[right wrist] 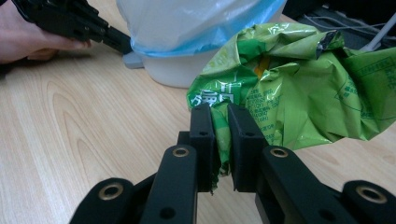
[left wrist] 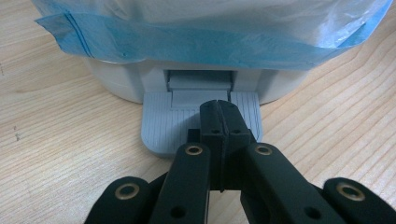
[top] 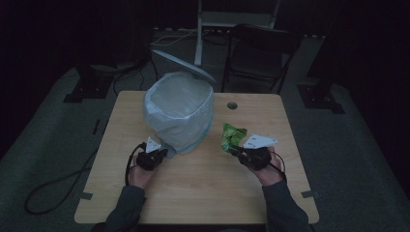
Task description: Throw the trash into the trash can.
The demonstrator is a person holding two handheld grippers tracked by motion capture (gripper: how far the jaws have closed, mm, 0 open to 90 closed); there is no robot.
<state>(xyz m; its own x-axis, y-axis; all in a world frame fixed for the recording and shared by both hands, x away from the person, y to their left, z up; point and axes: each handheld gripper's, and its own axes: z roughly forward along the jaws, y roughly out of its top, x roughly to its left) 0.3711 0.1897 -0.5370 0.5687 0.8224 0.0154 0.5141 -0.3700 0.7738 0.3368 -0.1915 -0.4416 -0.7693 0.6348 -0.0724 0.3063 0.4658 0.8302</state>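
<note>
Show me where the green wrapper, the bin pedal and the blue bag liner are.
green wrapper [right wrist: 299,84], right gripper view, crumpled middle.
bin pedal [left wrist: 161,126], left gripper view, ribbed left part.
blue bag liner [left wrist: 187,42], left gripper view, folded-over edge.

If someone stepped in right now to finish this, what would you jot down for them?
Left hand-held gripper: jaws shut with nothing between them, tips resting on the grey pedal of the bin, whose lid stands open.
Right hand-held gripper: shut on the crumpled green wrapper, held above the table to the right of the bin.
Done: lid raised, wrapper picked up.
Left: probably carry the wrapper over the blue-lined opening, let go, then release the pedal.
</note>
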